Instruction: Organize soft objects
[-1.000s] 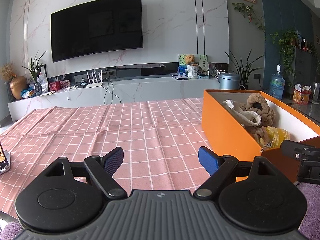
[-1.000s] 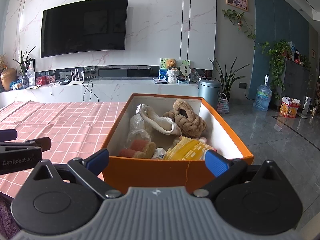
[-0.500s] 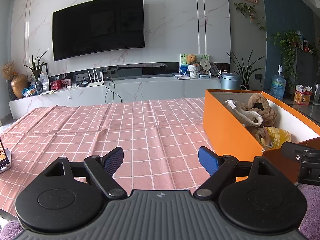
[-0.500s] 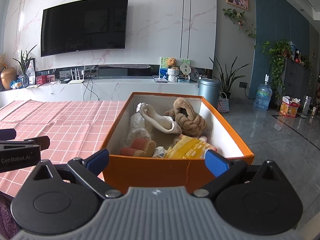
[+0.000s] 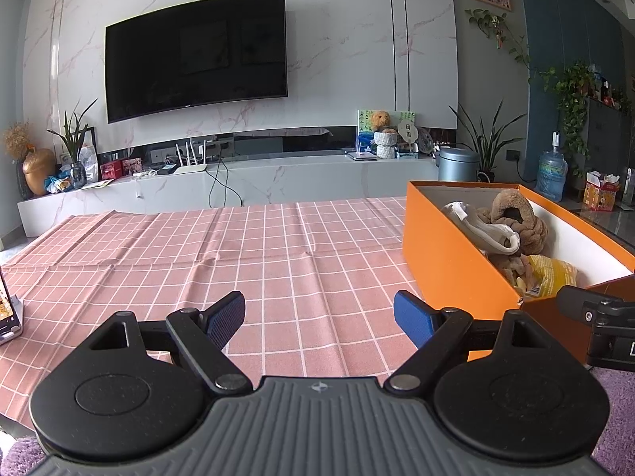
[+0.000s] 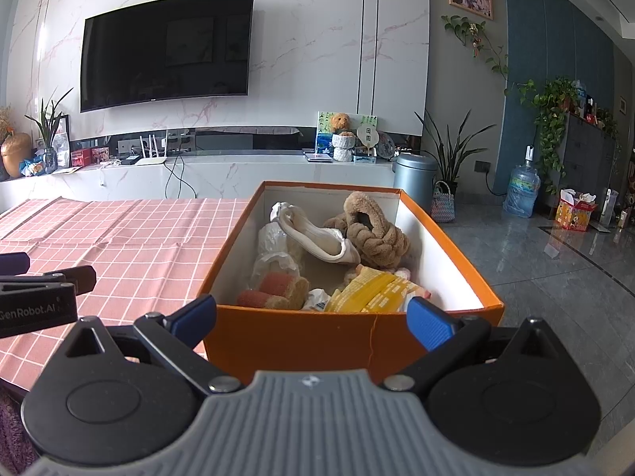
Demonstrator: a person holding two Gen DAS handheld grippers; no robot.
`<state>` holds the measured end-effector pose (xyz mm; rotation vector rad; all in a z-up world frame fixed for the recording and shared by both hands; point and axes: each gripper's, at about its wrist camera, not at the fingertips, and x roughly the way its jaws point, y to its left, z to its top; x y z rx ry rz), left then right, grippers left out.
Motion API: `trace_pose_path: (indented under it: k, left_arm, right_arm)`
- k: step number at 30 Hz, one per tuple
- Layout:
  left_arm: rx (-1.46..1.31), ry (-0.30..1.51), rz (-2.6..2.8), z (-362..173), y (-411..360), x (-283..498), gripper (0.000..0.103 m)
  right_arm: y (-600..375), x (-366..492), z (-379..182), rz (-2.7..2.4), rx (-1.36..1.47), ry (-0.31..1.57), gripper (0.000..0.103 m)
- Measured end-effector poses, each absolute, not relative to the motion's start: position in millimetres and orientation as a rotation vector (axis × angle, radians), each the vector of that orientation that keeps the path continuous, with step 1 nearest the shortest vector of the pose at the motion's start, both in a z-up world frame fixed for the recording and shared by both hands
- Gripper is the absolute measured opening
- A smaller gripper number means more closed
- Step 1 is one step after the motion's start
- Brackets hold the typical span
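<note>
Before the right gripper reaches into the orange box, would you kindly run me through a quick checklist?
1. Right gripper open and empty: ok.
2. Left gripper open and empty: ok.
3. Orange cardboard box uncovered, facing the right gripper: ok.
4. Fuzzy brown slipper exposed on top: ok.
5. White fabric shoe leaning on the slipper, free to lift alone: cannot tell.
6. Pink checked tablecloth space for sorting: ok.

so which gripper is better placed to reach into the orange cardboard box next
Probably the right gripper: open, facing straight into the orange cardboard box of soft items. The left gripper, also open, points at bare pink checked tablecloth beside it.
</note>
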<state>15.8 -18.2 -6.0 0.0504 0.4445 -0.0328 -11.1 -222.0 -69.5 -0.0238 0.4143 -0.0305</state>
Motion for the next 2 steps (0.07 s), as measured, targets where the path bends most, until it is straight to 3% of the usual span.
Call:
trace_pose_path:
  k: [2]
  left_arm:
    - [0.048, 0.443, -0.03, -5.0, -17.6, 15.7, 0.099]
  right_arm:
    - [-222.2, -10.8, -69.4, -0.031, -0.023, 0.415, 0.1]
